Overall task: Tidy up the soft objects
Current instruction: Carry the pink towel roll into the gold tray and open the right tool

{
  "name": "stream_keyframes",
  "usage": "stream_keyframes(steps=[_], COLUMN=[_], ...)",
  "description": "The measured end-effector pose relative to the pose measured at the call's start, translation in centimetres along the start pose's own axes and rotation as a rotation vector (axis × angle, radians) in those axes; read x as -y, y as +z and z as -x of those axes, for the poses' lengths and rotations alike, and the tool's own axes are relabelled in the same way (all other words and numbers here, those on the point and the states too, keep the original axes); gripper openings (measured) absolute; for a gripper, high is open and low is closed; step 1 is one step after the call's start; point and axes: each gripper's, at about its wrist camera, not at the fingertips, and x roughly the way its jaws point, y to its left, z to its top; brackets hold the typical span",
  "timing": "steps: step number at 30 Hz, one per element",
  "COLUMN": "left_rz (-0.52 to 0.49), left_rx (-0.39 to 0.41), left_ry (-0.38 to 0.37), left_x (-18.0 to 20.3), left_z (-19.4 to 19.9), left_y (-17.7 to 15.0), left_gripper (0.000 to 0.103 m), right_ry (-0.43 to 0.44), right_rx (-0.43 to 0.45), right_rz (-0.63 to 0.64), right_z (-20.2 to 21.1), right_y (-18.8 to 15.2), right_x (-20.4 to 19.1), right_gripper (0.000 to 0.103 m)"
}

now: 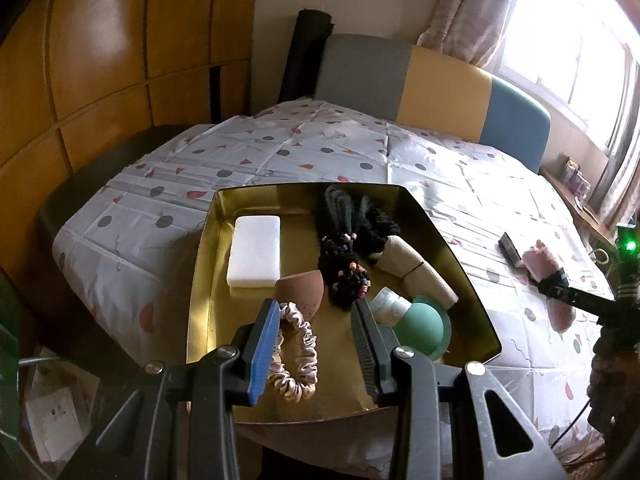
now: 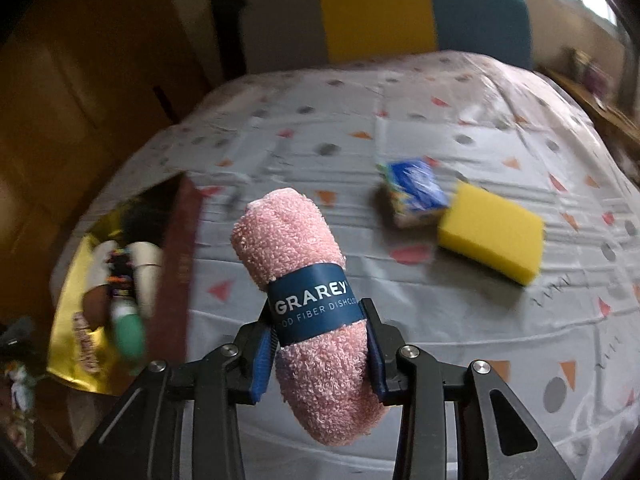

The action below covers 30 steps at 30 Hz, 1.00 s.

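- Table covered in a pale cloth printed with grey dots and red-orange shapes; a grey, yellow and blue chair back behind it, wooden cabinets at left, bright window with curtains at right.
- Landmark: gold tray at the near edge of the table.
- Left gripper hangs just over the tray's near end, jaws apart, nothing between the pads; blue pad on one finger.
- Beige satin scrunchie lies in the tray's near part, partly between the left gripper's fingers in view, not pinched.
- Further into the tray: brown makeup sponge, green round thing with a small clear bottle, beige fabric rolls.
- Mid tray: white foam block on the left side, black hair ties with coloured beads in the centre, running to the far wall.
- Right gripper is right of the tray, off the table surface, clamped on a pink rolled dishcloth; pads press it from both sides just below its blue paper band printed "GRAREY".
- Dishcloth stands roughly upright, tilted a bit, both ends sticking out past the fingers; seen from the left wrist as a pink roll right of the tray.
- Well to the right of the tray, on the cloth: yellow sponge and, touching or just beside it, a blue wrapped sponge pack; blurred.
- Small dark flat item lies on the cloth right of the tray; cannot tell what.
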Motion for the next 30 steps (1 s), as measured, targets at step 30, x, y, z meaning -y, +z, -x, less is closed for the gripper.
stream_keyframes(steps=[30], left_rz=[0.083], left_rx=[0.010], left_ry=[0.064], left_x=[-3.2], left_z=[0.3], left_y=[-0.2], left_gripper=[0.039], right_ry=[0.248], right_rx=[-0.143], right_rz=[0.452], right_z=[-5.2], right_y=[-4.1], right_x=[-22.4], right_gripper=[0.057])
